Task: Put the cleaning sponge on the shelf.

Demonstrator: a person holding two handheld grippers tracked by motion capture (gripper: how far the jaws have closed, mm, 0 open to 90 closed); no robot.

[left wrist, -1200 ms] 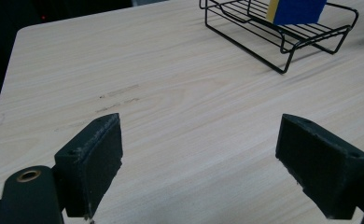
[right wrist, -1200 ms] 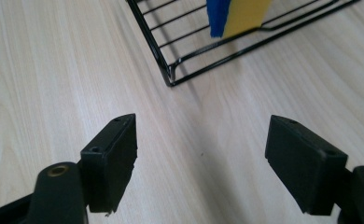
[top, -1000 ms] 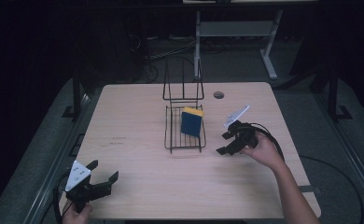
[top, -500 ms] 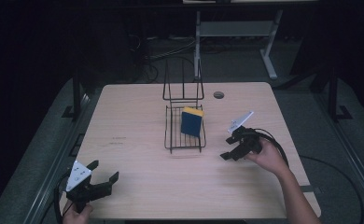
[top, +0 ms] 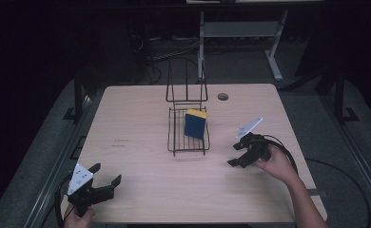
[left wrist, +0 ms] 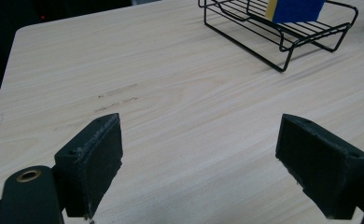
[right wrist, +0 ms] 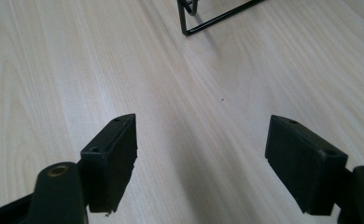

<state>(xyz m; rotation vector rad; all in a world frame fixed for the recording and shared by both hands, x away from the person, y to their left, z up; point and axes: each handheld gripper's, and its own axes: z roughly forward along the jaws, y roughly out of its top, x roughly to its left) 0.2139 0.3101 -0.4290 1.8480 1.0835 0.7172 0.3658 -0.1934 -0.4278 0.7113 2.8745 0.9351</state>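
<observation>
Since a second ago the right gripper has drawn back nearer and rightward from the rack, jaws apart on nothing. The sponge stands upright in the rack at mid-table, as before. The left gripper has kept its place at the near left, jaws wide and empty.

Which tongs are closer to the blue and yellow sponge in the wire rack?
The right tongs: they sit just right of the wire rack holding the sponge. The left tongs are at the near left table corner, much farther away.
</observation>
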